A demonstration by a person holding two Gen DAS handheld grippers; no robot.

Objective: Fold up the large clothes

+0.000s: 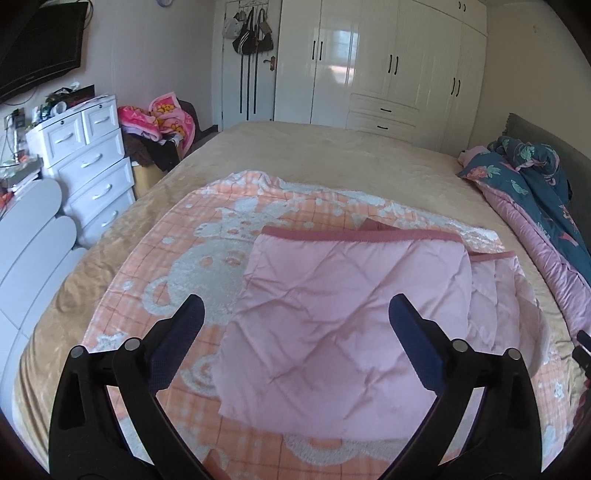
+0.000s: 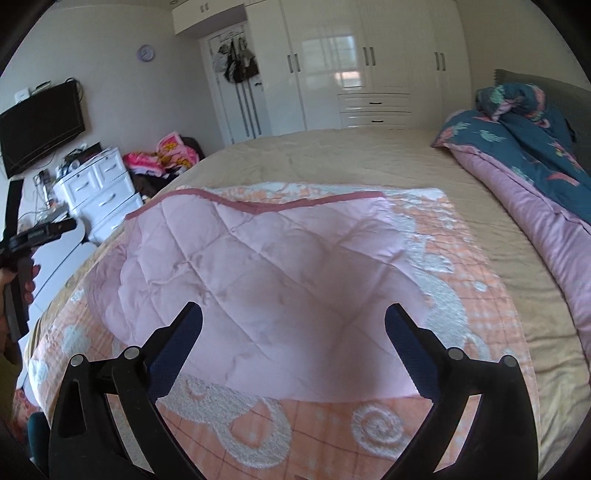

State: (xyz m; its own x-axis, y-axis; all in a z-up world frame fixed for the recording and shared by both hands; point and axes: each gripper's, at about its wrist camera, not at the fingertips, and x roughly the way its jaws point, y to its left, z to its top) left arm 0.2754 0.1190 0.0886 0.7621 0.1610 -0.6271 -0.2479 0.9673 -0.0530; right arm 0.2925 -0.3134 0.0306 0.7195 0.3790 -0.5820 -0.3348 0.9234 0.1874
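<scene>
Now pink quilted blanket (image 1: 343, 317), folded, creased

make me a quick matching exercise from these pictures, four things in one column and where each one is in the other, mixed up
Things:
1. pink quilt
2. bags
3. television
4. dark floral duvet

Places:
a. mounted on the wall above the white drawers
b. bunched at the head of the bed
c. hanging on the door
d. folded on the orange and white blanket

Pairs: 1-d, 2-c, 3-a, 4-b
</scene>
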